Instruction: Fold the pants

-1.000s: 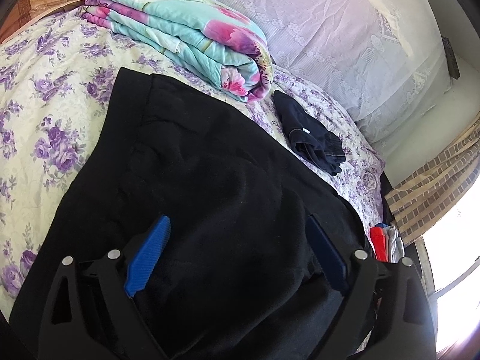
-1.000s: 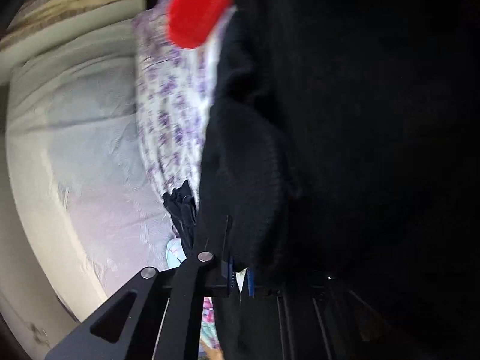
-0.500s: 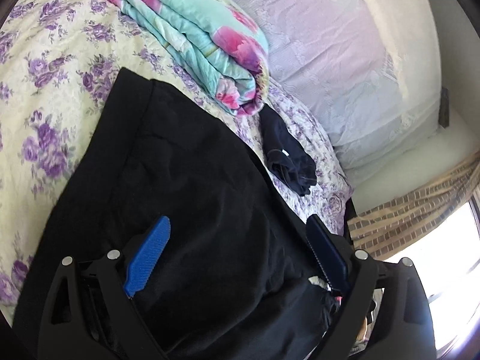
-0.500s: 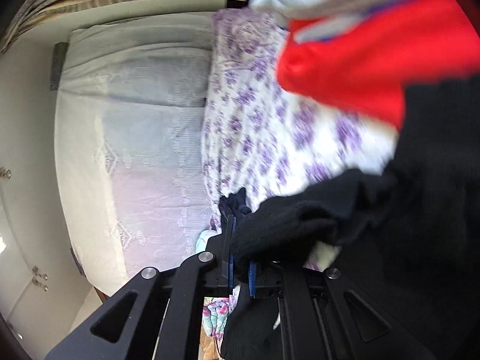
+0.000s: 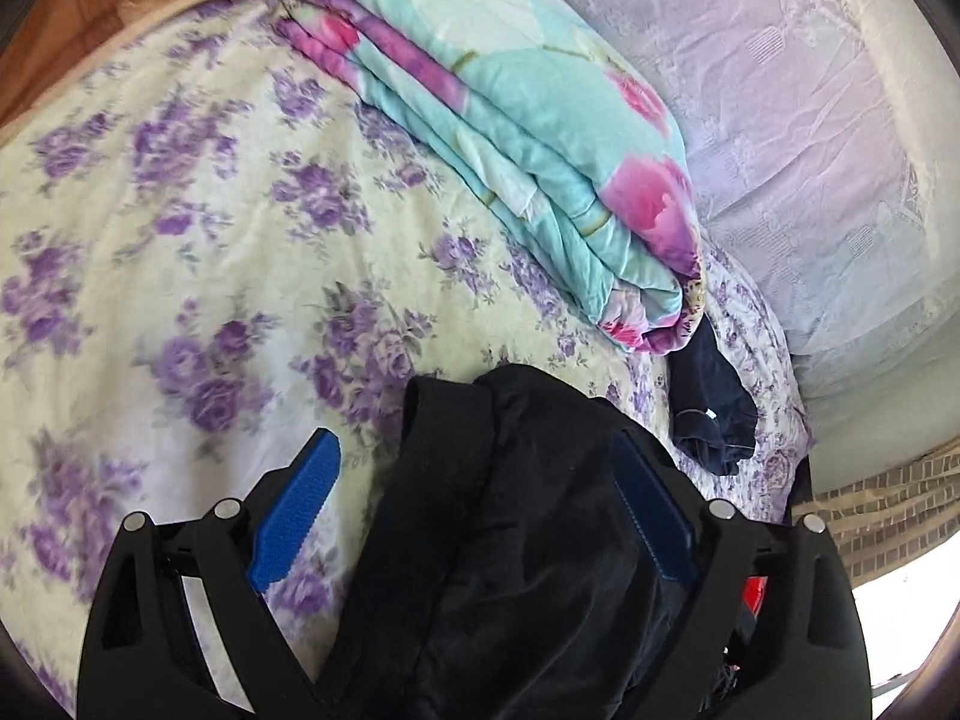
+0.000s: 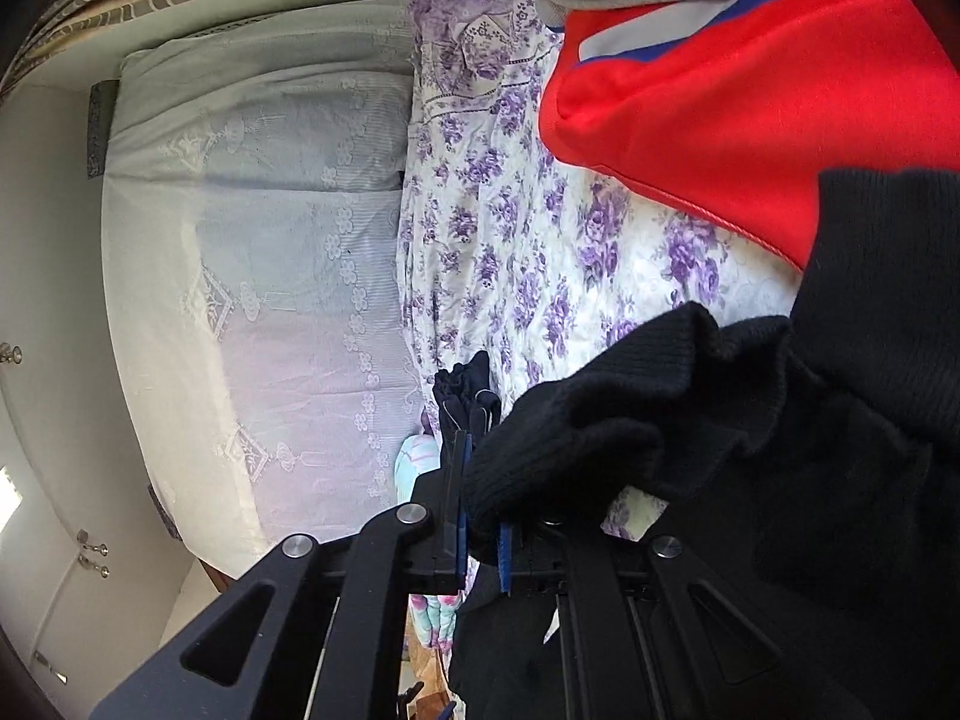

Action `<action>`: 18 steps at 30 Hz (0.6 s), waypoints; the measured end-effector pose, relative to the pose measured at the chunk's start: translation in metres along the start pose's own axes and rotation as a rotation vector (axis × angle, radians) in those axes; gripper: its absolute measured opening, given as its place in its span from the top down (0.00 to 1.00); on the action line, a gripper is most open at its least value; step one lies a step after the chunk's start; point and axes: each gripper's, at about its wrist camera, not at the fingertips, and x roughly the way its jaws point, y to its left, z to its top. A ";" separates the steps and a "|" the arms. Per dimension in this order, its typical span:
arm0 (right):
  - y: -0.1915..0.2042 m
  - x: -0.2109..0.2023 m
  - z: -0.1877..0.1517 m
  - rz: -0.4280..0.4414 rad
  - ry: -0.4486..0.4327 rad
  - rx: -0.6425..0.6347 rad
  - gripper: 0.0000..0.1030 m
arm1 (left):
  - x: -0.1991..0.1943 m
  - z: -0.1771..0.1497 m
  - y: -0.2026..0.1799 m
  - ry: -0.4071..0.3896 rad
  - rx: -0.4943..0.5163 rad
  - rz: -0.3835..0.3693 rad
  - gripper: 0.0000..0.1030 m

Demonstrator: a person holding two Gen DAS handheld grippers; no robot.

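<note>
Floral bed (image 5: pixel 180 240) carries black pants (image 5: pixel 528 540). My left gripper (image 5: pixel 480 516) gapes wide over them; my right gripper (image 6: pixel 480 516) pinches their hem.

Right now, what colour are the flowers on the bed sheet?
Purple flowers on the pale bed sheet, clearest in the left wrist view.

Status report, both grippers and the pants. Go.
Left gripper open over the pants. Right gripper shut on black cloth. Red garment and navy garment lie nearby on the bed.
</note>
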 end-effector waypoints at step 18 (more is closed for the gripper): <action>0.035 0.011 0.032 -0.049 0.043 -0.086 0.93 | -0.018 0.003 0.009 -0.036 -0.035 -0.123 0.86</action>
